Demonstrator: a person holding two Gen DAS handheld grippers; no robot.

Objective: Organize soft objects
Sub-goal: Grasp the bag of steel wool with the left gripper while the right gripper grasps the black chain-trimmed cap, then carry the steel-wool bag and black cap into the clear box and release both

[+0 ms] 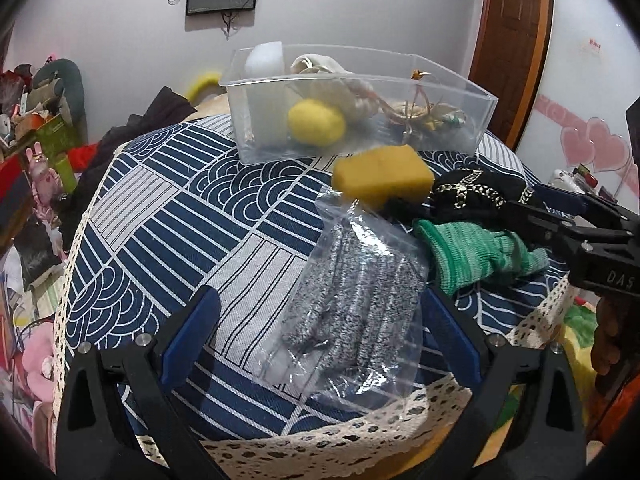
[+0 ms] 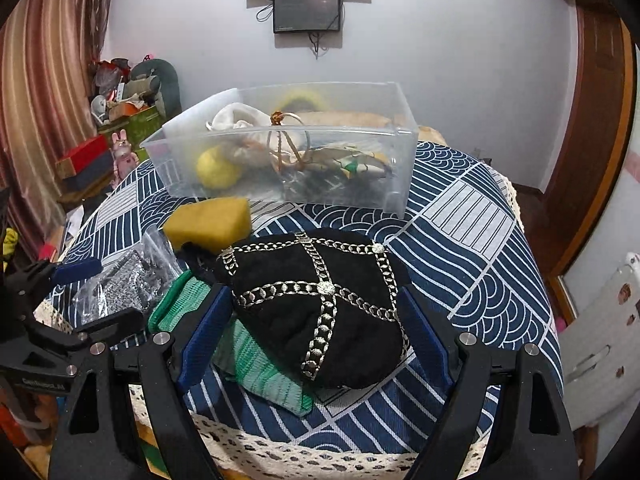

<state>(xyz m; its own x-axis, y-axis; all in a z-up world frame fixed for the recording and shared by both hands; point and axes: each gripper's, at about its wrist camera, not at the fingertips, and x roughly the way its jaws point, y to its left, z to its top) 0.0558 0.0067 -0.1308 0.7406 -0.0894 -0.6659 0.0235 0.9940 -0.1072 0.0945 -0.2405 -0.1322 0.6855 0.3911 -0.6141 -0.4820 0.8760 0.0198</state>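
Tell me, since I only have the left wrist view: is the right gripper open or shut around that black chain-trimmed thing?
Observer: Open. In the right wrist view, the right gripper has a blue pad on either side of the black cap and is not closed on it.
Operator: Is the cap lying on anything?
Observer: Its left side overlaps the green knit item, which runs out from under it towards the near table edge.
Operator: And the yellow sponge?
Observer: The sponge lies on the cloth between the cap and the clear bin, ahead of the right gripper's fingers and apart from them.
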